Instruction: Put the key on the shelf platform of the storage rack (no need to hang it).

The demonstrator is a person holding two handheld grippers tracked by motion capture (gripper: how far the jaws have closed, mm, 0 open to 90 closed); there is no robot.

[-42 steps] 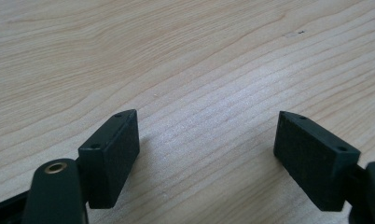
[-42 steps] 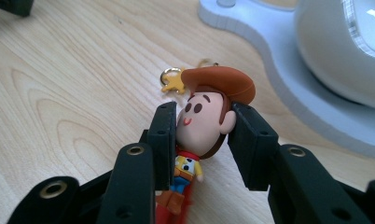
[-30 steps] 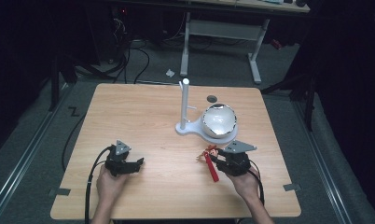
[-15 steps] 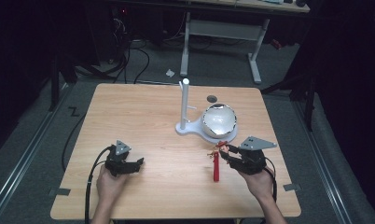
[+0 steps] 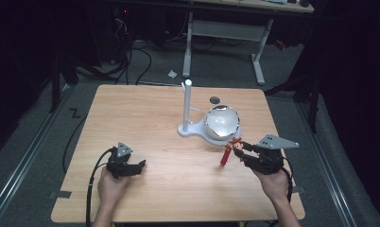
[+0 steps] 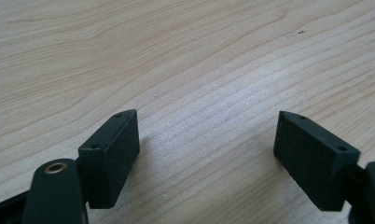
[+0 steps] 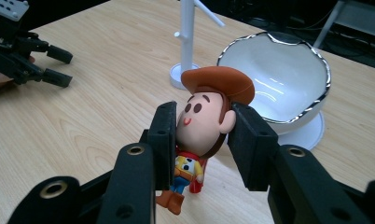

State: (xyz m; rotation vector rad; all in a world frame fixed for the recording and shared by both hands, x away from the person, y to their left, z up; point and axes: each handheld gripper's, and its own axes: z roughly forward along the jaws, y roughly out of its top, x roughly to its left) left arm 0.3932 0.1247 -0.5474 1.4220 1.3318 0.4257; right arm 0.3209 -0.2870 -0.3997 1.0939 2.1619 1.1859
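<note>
Compared with the frame a second earlier, the right gripper (image 5: pixel 237 148) has shifted toward the right edge of the table and now lies turned, jaws pointing left; the left gripper (image 5: pixel 142 165) has not moved. The small plastic cowboy figurine with a brown hat, round peach-coloured head, yellow shirt and red base (image 7: pixel 202 135) is clenched by its head between the right gripper's two flat black jaws and tilts with its feet hanging toward the tabletop. In the high view the figurine (image 5: pixel 225 154) sits just off the right-hand half of the light wood-grain table (image 5: pixel 150 118), in front of the glossy white egg-shaped bowl with a jagged silver rim (image 5: pixel 221 121). That bowl rests on a flat white base shared with a slim white upright post (image 5: pixel 186 106) bearing short side pegs, near the table's centre toward the far edge. A small dark disc (image 5: pixel 215 100) lies near the far edge behind the bowl. The left gripper, near the front-left corner, has its matte, finely textured block-shaped jaws spread wide over bare wood, holding nothing (image 6: pixel 206 154).
</note>
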